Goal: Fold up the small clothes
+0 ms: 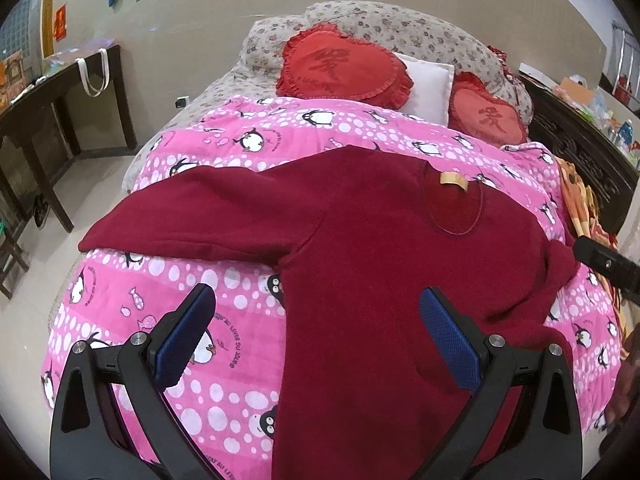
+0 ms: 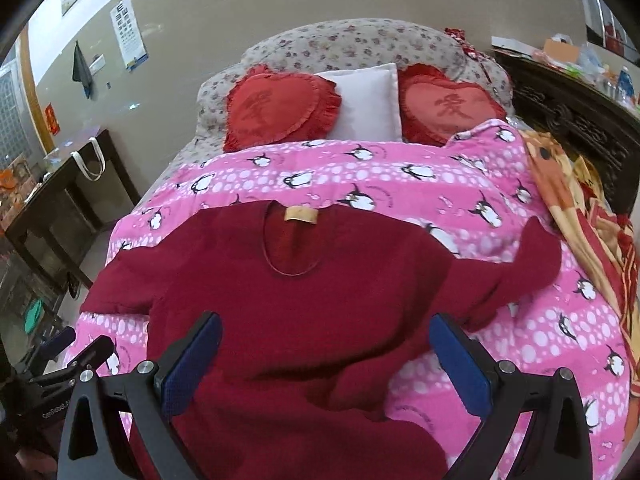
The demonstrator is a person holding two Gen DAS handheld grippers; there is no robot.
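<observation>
A dark red sweater (image 1: 380, 248) lies spread flat on a pink penguin-print quilt (image 1: 224, 320), neck with a tan label (image 1: 452, 180) toward the pillows. Its left sleeve (image 1: 192, 216) stretches out sideways. In the right wrist view the sweater (image 2: 304, 300) shows with its right sleeve (image 2: 516, 268) bent outward. My left gripper (image 1: 318, 312) is open and empty, above the sweater's left side edge. My right gripper (image 2: 326, 340) is open and empty, above the sweater's lower body. The right gripper's finger shows at the left wrist view's right edge (image 1: 608, 264).
Two red heart cushions (image 2: 280, 104) and a white pillow (image 2: 368, 100) lie at the bed's head. A dark wooden table (image 1: 52, 112) stands left of the bed. A carved dark sideboard (image 2: 580, 120) with clutter stands on the right. An orange blanket (image 2: 580, 200) lies along the bed's right edge.
</observation>
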